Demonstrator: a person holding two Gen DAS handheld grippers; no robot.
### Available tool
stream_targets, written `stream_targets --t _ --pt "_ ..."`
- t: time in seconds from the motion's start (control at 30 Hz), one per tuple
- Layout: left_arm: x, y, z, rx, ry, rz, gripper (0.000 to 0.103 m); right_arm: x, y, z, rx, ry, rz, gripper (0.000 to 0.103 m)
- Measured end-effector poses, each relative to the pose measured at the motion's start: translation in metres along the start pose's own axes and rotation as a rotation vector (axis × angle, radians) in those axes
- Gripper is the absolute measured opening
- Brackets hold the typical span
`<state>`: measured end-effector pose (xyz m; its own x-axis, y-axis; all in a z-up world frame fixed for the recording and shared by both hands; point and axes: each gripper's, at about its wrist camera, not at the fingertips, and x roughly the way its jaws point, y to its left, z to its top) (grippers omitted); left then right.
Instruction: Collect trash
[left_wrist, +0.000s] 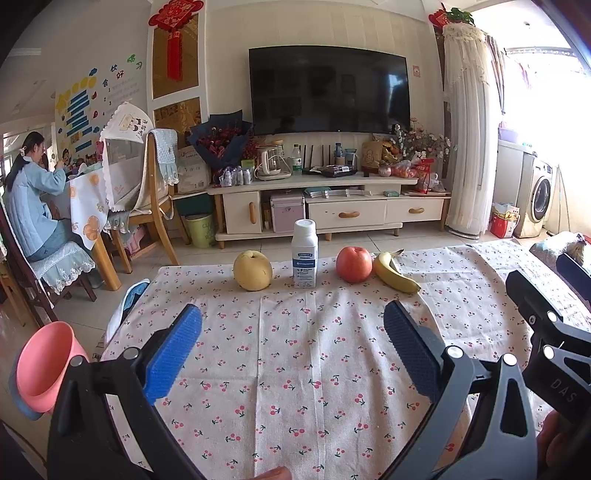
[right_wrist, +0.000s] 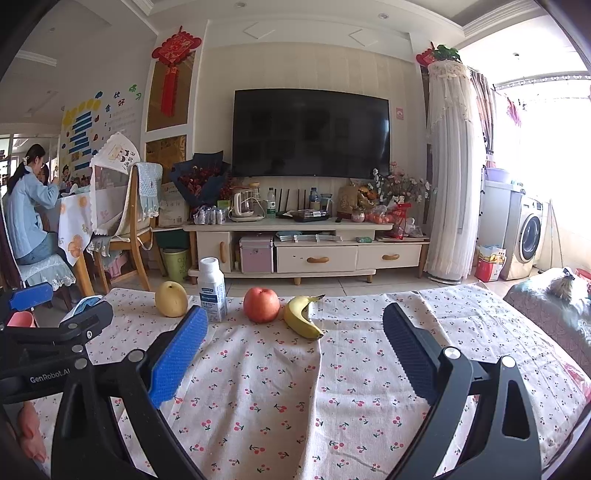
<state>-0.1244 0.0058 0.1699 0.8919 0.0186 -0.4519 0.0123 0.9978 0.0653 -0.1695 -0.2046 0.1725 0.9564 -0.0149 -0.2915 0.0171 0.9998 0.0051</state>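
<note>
Bottle (left_wrist: 304, 254): a white plastic one with a blue label and white cap, standing upright near the far edge of a table covered by a cherry-print cloth (left_wrist: 288, 369). It is judged the only trash here; the rest of the row is whole fruit. Along that far edge, left to right, sit a pear (left_wrist: 253, 270), the bottle, an apple (left_wrist: 354, 264) and a banana (left_wrist: 394, 272). The bottle stands apart from the pear and apple, its long axis vertical.

The left gripper (left_wrist: 291, 354) hangs over the middle of the cloth, jaws spread wide and empty. The bottle lies straight ahead of it, centred between the fingers but well beyond them.

The right gripper (right_wrist: 291, 354) is also spread wide and empty. From its camera the bottle (right_wrist: 212, 290) sits ahead and off to the left, partly behind the left fingertip.

The left gripper seems better lined up: a straight reach forward would put the jaws either side of the upright body. A pink bin (left_wrist: 44, 369) shows past the table's left edge.
</note>
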Motion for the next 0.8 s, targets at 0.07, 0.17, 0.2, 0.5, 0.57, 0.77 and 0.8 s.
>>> stream_targets --t 0.07,0.17,0.2,0.5,0.57,0.77,0.8 --pt "0.001 0.001 0.0 -0.003 0.001 -0.001 0.099 0.003 0.001 -0.001 -0.003 0.004 0.001 0.095" --pt "0.003 0.003 -0.001 -0.005 0.004 -0.002 0.099 0.006 0.003 -0.003 -0.009 0.009 0.003 0.095" --pt "0.004 0.003 -0.002 -0.006 0.005 -0.001 0.099 0.006 0.004 -0.004 -0.012 0.009 0.004 0.095" --pt "0.013 0.007 -0.005 -0.018 0.015 -0.004 0.099 0.015 0.009 -0.008 -0.025 0.021 0.014 0.095" --pt "0.013 0.008 -0.005 -0.019 0.015 -0.006 0.099 0.017 0.01 -0.009 -0.026 0.026 0.016 0.095" --pt "0.016 0.009 -0.007 -0.021 0.019 -0.011 0.099 0.022 0.013 -0.011 -0.037 0.027 0.018 0.095" --pt "0.017 0.009 -0.008 -0.022 0.02 -0.012 0.099 0.024 0.014 -0.012 -0.04 0.031 0.019 0.095"
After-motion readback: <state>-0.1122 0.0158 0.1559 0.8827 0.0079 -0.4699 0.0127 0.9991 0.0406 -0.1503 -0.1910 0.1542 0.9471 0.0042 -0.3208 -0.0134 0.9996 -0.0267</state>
